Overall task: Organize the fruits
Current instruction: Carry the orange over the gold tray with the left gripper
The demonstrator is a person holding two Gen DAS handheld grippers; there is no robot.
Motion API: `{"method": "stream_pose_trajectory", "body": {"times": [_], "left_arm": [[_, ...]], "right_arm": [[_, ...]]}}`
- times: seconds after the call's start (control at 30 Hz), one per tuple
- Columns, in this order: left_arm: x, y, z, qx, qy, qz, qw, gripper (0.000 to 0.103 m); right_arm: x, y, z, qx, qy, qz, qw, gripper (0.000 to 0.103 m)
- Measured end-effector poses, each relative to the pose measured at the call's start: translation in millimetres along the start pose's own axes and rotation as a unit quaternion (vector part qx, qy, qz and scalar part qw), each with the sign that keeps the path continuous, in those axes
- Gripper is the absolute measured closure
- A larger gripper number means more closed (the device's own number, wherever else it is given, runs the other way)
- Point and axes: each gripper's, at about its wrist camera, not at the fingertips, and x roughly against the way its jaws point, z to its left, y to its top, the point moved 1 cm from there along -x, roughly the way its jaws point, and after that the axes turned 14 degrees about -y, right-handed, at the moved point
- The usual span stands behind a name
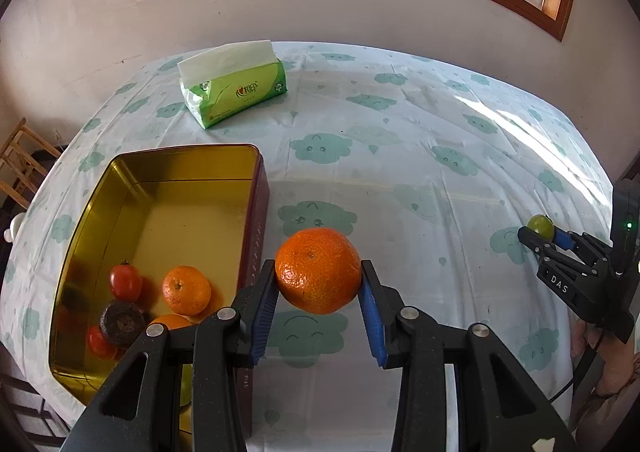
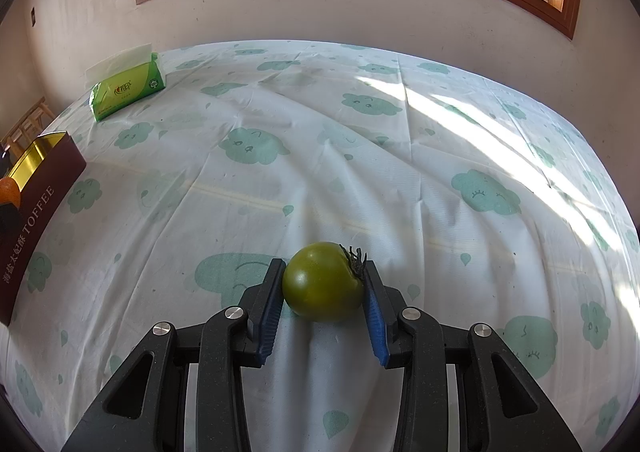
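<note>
My left gripper (image 1: 319,276) is shut on a large orange mandarin (image 1: 319,270) and holds it above the tablecloth, just right of the open gold-lined tin (image 1: 168,187). The tin holds a small mandarin (image 1: 186,290), two red tomatoes (image 1: 126,282), a dark round fruit (image 1: 122,322) and another orange partly hidden by my fingers. My right gripper (image 2: 324,284) is shut on a green tomato (image 2: 322,282) low over the cloth. It also shows at the right edge of the left wrist view (image 1: 541,230). The tin's maroon side (image 2: 36,207) shows at the far left of the right wrist view.
A green tissue pack (image 1: 234,89) lies at the back left of the table; it also shows in the right wrist view (image 2: 126,87). The cloud-print tablecloth (image 1: 420,155) covers the table. A wall with a window is behind. A wooden chair (image 1: 20,159) stands at the left.
</note>
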Motion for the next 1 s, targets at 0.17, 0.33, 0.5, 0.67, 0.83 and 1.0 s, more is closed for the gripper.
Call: {"method": "stream_pose_trajectory", "body": {"times": [0.17, 0.33, 0.5, 0.67, 0.83, 1.0], "left_arm": [[8.0, 2.6, 13.3, 0.008, 0.010, -0.008, 0.9999, 0.067], [14.3, 3.4, 29.0, 0.021, 0.021, -0.013, 0.9995, 0.067], [17.2, 2.5, 43.0, 0.034, 0.027, -0.013, 0.9990, 0.067], [20.4, 1.3, 57.7, 0.046, 0.028, -0.012, 0.9985, 0.067], [30.2, 3.0, 79.4, 0.058, 0.037, -0.017, 0.9975, 0.067], [45.0, 4.5, 106.3, 0.067, 0.054, -0.023, 0.9960, 0.067]], "right_arm": [[-0.2, 0.2, -0.3, 0.000, 0.000, 0.000, 1.000, 0.064], [-0.1, 0.0, 0.0, 0.000, 0.000, 0.000, 1.000, 0.064], [0.0, 0.0, 0.1, 0.000, 0.000, 0.000, 1.000, 0.064], [-0.1, 0.2, -0.2, 0.000, 0.000, 0.000, 1.000, 0.064], [0.0, 0.1, 0.1, 0.000, 0.000, 0.000, 1.000, 0.064], [0.0, 0.0, 0.0, 0.000, 0.000, 0.000, 1.000, 0.064]]}}
